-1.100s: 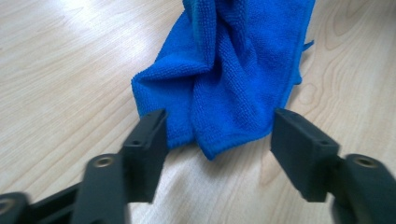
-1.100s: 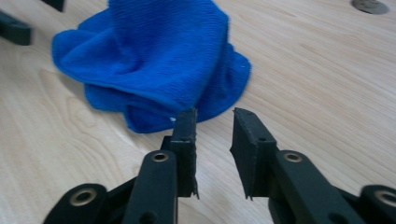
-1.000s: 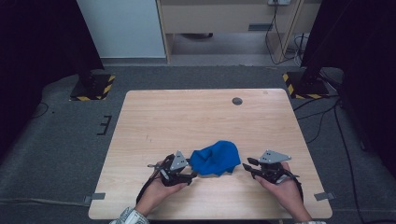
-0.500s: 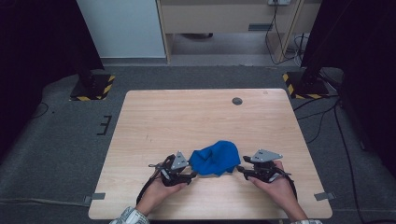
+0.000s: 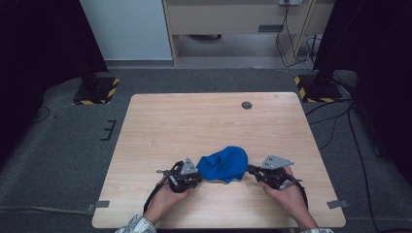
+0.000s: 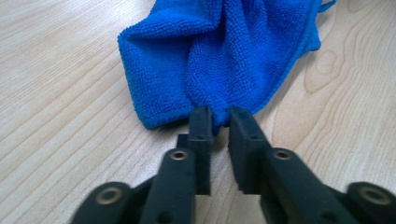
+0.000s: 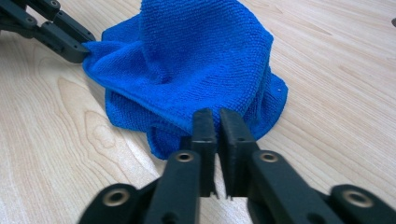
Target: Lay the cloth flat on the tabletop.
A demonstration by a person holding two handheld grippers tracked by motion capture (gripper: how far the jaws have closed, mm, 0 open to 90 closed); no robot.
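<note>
A crumpled blue cloth (image 5: 224,163) lies on the near half of the wooden table (image 5: 204,121), between the two grippers and touching both. In the high view its long axis runs across the table from left to right, with the far right part of the heap humped up and rounded and the left part drawn out to a lower point toward the left gripper (image 5: 198,175).

The fabric is a bright, even blue with a fine looped pile, like microfibre. It is bunched into soft ridges and folds rather than spread flat. In the left gripper view a stitched hem runs along the cloth's right border (image 6: 299,60), and a short loop or tag of the same blue projects at the top right corner. In the right gripper view the cloth (image 7: 196,70) rises as a peaked mound with layered edges stacked beneath it on the table.

The left gripper's jaws have just been closing; they stand nearly together with an edge of the cloth pinched between their tips (image 6: 219,116). The right gripper (image 5: 251,170) has likewise just been closing, and its jaws clamp a fold at the opposite side of the heap (image 7: 215,122). The left gripper's tip also shows at the upper left of the right gripper view (image 7: 79,49), holding the cloth's far corner. Both hands rest low on the table near its front edge.
</note>
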